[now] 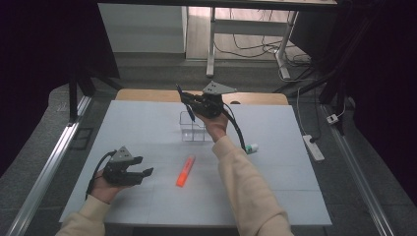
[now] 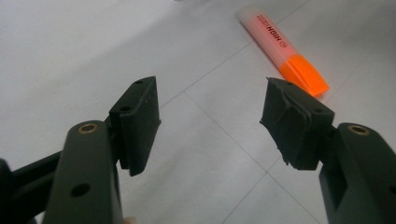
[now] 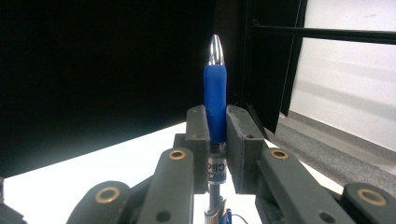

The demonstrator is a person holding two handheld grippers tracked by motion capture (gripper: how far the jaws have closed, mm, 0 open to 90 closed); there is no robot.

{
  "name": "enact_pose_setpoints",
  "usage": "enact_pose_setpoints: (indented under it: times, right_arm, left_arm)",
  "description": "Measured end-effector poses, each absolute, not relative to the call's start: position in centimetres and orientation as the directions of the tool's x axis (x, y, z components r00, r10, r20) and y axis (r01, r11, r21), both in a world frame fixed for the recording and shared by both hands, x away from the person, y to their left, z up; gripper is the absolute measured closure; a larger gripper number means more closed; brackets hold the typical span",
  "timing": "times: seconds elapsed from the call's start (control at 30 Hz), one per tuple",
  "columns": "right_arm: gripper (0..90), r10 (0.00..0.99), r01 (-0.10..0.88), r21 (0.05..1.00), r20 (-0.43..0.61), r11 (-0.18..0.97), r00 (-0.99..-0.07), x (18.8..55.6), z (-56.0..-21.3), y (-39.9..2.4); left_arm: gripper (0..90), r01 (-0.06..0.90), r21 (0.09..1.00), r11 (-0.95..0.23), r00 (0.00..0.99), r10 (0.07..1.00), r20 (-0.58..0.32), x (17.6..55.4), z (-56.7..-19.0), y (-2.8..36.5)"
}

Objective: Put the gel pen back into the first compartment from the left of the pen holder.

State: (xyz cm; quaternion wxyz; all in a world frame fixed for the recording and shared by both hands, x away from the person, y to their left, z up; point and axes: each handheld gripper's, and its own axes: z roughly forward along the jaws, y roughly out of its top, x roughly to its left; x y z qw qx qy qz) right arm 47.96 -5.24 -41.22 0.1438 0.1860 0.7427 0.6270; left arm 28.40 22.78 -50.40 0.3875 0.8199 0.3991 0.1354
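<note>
Right claw [image 3: 217,140] is clamped tight on a blue pen [image 3: 215,100], pads squeezing the blue rubber grip from both sides, silver tip poking up past the jaws. From the high view that claw [image 1: 189,104] sits up in the air right above the clear box [image 1: 192,127] at the middle of the white worktop [image 1: 147,123], pen [image 1: 186,104] slanting over the box. The right forearm in a cream sleeve [image 1: 246,187] stretches diagonally up from the bottom edge, wrist lifted.

Left claw [image 2: 210,121] is spread wide with nothing in it, hovering low over the worktop. An orange highlighter [image 2: 285,49] lies flat just beyond its jaws, off to one side, not touching. The left hand [image 1: 105,184] rests near the front left of the worktop, claw [image 1: 142,172] pointing toward the highlighter [image 1: 185,171].
</note>
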Motion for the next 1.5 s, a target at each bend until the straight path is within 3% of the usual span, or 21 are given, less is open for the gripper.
enact_pose_setpoints:
  times: [0.67,0.8,0.97,1.5]
  right_arm:
    - [78.8,0.459,0.111,0.986,0.042,0.125,-0.888,49.3,-42.7,-3.5]
    - [63.9,0.489,0.119,0.984,0.038,0.136,-0.871,49.1,-43.0,-3.6]
    - [57.5,0.508,0.118,0.982,0.028,0.146,-0.861,48.7,-42.8,-4.5]
    - [54.3,0.504,0.123,0.973,0.007,0.198,-0.863,46.3,-42.9,-10.2]
  left_arm:
    - [36.5,0.546,0.744,-0.385,0.649,0.756,-0.086,28.5,-50.4,22.7]
    - [36.5,0.547,0.744,-0.384,0.649,0.756,-0.087,28.5,-50.4,22.7]
    - [36.5,0.546,0.744,-0.384,0.649,0.756,-0.086,28.5,-50.4,22.7]
    - [36.5,0.550,0.740,-0.388,0.646,0.759,-0.082,28.6,-50.5,22.6]
